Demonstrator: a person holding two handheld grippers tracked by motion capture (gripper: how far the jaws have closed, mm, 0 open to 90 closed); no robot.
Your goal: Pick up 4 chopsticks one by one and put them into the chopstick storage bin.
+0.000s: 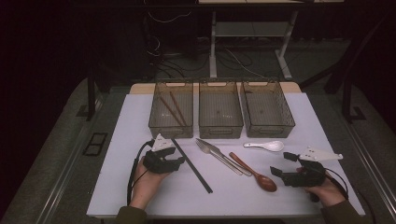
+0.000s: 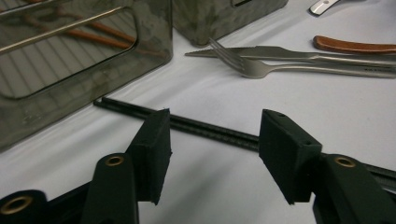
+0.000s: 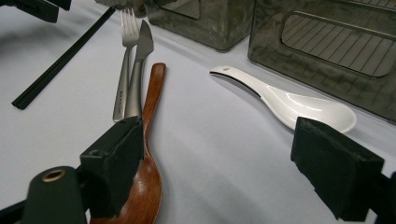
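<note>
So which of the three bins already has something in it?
The left bin, nearest the left gripper: brown chopsticks lie in it. The middle bin and right bin look bare.

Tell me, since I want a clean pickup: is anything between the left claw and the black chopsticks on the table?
Nothing visible. The left claw already straddles the black chopsticks, which run across the gap between its jaws with bare table around them. The pads stand clear of the sticks. The fork lies farther off.

No legible text, label or number on anything.
</note>
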